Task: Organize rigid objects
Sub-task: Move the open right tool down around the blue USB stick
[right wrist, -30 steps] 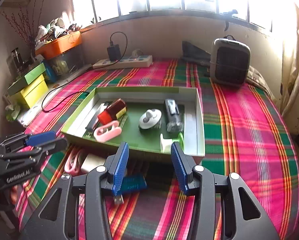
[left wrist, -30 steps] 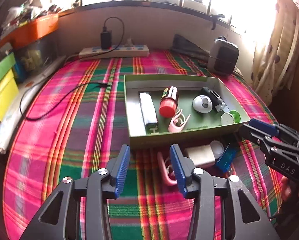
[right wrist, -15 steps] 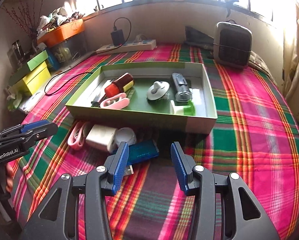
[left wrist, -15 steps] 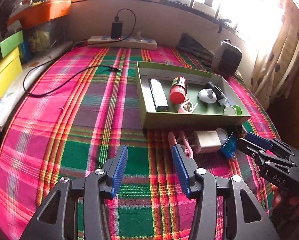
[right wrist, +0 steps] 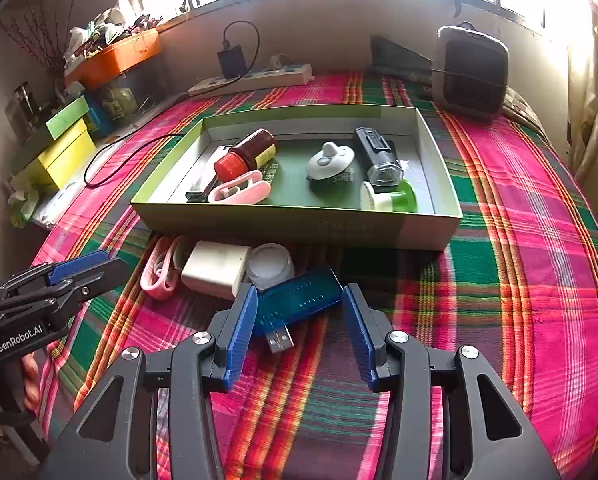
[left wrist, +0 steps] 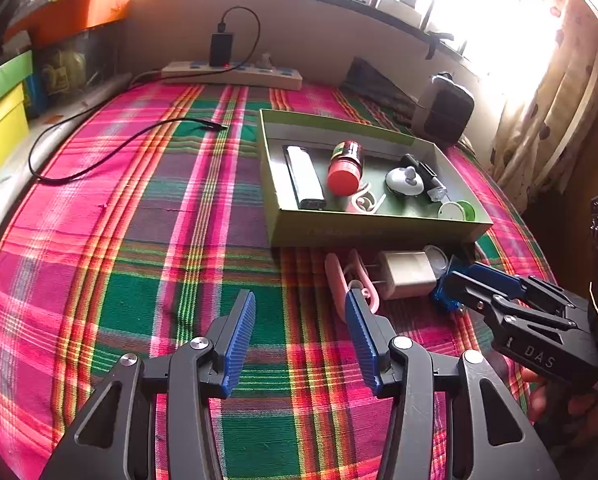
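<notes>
Right wrist view: right gripper [right wrist: 299,316] open wide, blue fingers [right wrist: 241,328] on both sides of the blue USB stick [right wrist: 299,300], not squeezing yet. Stick flat on the plaid bed cover [right wrist: 519,280], just in front of the green box [right wrist: 299,224], metal plug [right wrist: 279,339] pointing toward the camera. Looks small, light, hard and smooth, so a bit slippery. Best to pinch across the two long sides of the blue body, near the middle, not on the thin metal plug. A soft squeeze probably enough; no bending, no breaking.

Right beside the stick: a clear round lid [right wrist: 270,266], a white charger block [right wrist: 215,268] and a pink clip [right wrist: 161,274], all close together, so easy to bump.

Left wrist view: left gripper [left wrist: 301,340] also open, holding nothing, above the cover near the pink clip [left wrist: 349,280].
</notes>
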The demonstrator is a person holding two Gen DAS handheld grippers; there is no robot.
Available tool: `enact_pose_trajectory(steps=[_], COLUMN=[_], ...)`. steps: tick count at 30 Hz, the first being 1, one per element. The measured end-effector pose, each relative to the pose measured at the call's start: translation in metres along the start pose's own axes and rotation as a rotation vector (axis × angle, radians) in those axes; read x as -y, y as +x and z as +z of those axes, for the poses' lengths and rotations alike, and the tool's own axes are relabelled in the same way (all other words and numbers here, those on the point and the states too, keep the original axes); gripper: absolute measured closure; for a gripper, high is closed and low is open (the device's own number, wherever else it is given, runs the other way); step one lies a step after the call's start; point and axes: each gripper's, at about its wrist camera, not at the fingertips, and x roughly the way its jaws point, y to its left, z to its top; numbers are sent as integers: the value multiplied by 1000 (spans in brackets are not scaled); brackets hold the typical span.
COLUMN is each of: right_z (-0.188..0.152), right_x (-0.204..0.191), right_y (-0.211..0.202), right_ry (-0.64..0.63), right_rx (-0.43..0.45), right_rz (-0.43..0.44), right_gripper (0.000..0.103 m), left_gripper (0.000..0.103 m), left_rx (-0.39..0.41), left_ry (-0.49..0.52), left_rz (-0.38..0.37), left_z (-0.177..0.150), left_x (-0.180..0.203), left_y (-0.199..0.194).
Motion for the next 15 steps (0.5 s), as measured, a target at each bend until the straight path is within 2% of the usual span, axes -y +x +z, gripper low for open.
enact_pose_trajectory(steps=[4,6,13,15], right_z=[3,3,2,1], right_x=[-2,-4,-4,-5], right_y=[3,6,7,8], right_ry=[13,11,-1,-14], right_rx=[1,-15,-16,-24], right_rz=[-7,-26,-51,-82], right_gripper=[55,44,42,42], left_gripper=[57,57,57,57], left_rx=[0,-1,-8,-9], left_ry=[1,2,14,16], left_rz=[-14,-17,-31,-35], left_z=[0,0,0,0], left_x=[0,0,1,2], left_y=[0,0,1,1])
